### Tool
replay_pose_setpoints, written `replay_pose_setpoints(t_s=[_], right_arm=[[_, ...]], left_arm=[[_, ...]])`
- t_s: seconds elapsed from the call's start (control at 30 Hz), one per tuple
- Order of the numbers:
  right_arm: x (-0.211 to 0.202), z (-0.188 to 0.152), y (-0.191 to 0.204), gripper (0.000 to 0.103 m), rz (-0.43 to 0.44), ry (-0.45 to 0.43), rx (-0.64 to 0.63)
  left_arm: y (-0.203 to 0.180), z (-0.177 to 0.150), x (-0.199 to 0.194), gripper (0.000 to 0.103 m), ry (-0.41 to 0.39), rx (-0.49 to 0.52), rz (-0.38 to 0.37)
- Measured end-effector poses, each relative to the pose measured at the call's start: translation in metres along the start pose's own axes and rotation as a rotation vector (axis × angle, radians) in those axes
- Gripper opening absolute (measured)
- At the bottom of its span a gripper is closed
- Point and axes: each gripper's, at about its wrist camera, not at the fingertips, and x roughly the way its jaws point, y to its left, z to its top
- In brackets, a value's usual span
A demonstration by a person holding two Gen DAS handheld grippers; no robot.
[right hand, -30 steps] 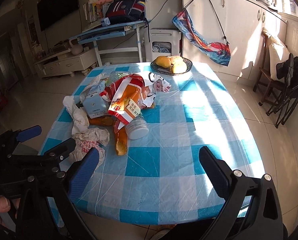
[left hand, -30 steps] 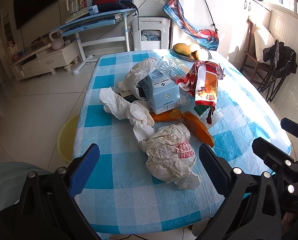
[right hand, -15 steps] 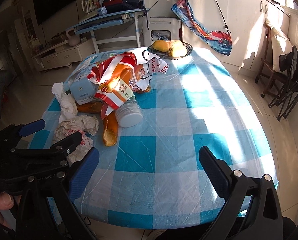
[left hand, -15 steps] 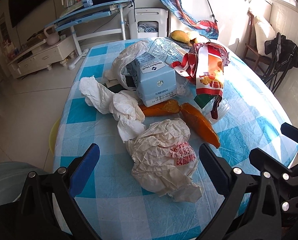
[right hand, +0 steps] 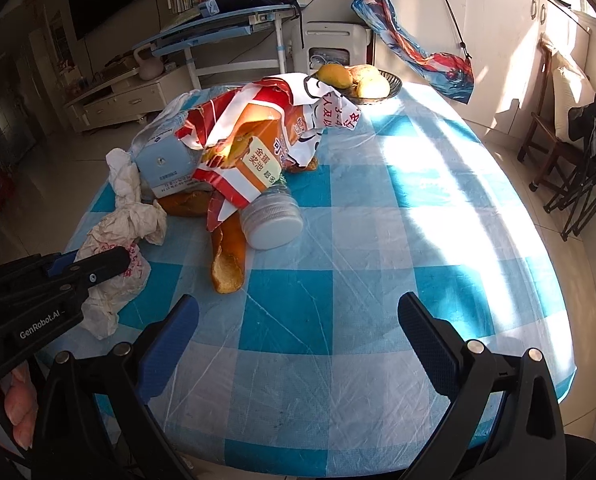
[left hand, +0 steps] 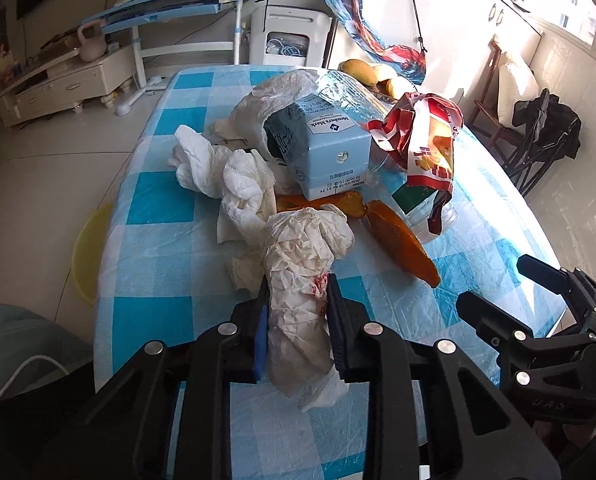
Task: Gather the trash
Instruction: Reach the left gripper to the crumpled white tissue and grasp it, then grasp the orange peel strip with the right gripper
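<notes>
one table in a blue-and-white checked plastic cloth carries everything, and the trash is heaped toward its left edge while the right half lies bare in sunlight. largest in the heap is the torn red, white and orange snack bag, draped over the middle of the pile. just left of it a pale blue carton lies on its side, with a thin translucent plastic bag bunched behind it toward the far edge. a clear plastic jar with a white lid lies on its side under the snack bag, its lid facing the near edge. two orange peel strips lie in front of the carton, one running toward the near edge. a twisted white tissue sits at the left side of the heap. nearest the near left corner is the crumpled white paper wrapper with red print; the left gripper has it between its blue pads, the jaws closing and already pressing its sides. the right gripper hangs over the bare cloth by the near edge, jaws wide apart with nothing between them. at the far edge a dark fruit bowl holds yellow fruit.
</notes>
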Motion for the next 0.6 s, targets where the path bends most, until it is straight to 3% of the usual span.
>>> replay_pose_setpoints(t_s=[0.27, 0.6], right_arm=[[0.015, 0.003, 0.037, 0.092, 0.013, 0.034, -0.078], [0.046, 0.014, 0.051, 0.067, 0.024, 0.064, -0.07]], left_arm=[[0.037, -0.006, -0.031, 0.02, -0.037, -0.03, -0.018], [0.077, -0.008, -0.073, 0.019, -0.103, -0.084, -0.039]])
